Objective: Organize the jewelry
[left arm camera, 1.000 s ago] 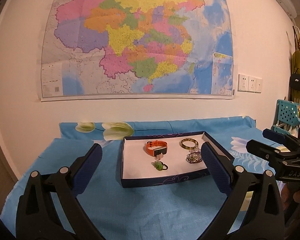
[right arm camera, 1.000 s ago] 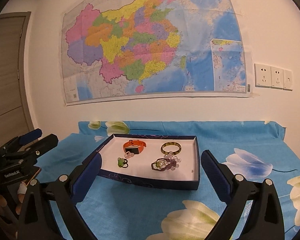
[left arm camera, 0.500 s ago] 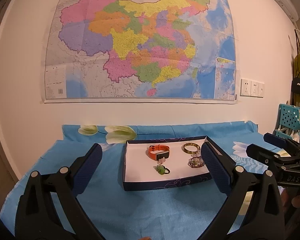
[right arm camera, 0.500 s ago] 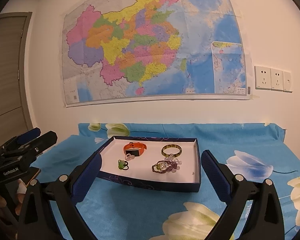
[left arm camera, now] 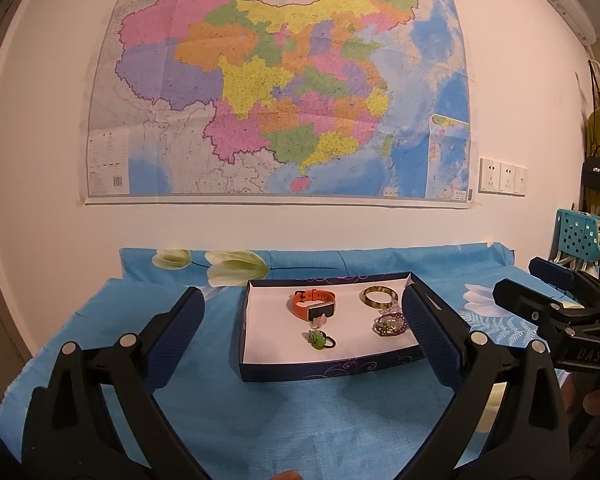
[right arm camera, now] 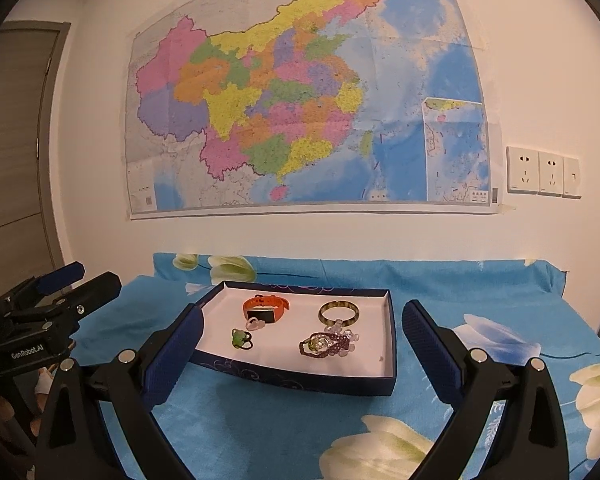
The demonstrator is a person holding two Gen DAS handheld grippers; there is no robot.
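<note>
A dark blue tray [left arm camera: 328, 366] [right arm camera: 300, 378] with a white floor sits on the blue floral cloth. In it lie an orange watch [left arm camera: 313, 305] [right arm camera: 265, 309], a brown-green bangle [left arm camera: 378, 297] [right arm camera: 338, 312], a green ring [left arm camera: 318, 338] [right arm camera: 240, 338] and a purple beaded bracelet [left arm camera: 389, 324] [right arm camera: 324, 346]. My left gripper [left arm camera: 302, 320] is open and empty, held back from the tray's near side. My right gripper [right arm camera: 302, 326] is open and empty, also short of the tray. Each gripper shows at the edge of the other's view, the right one [left arm camera: 548, 304] and the left one [right arm camera: 56, 300].
The table with the blue floral cloth [right arm camera: 480, 308] stands against a white wall with a large map [left arm camera: 276, 92]. Wall sockets [right arm camera: 542, 172] are at the right. A teal basket [left arm camera: 578, 236] and hanging bags [left arm camera: 598, 168] are far right. A door [right arm camera: 16, 128] is at the left.
Both grippers have risen and tilted slightly, so the tray sits lower in both views. Nothing in the tray has moved, and both jaws stay open.
</note>
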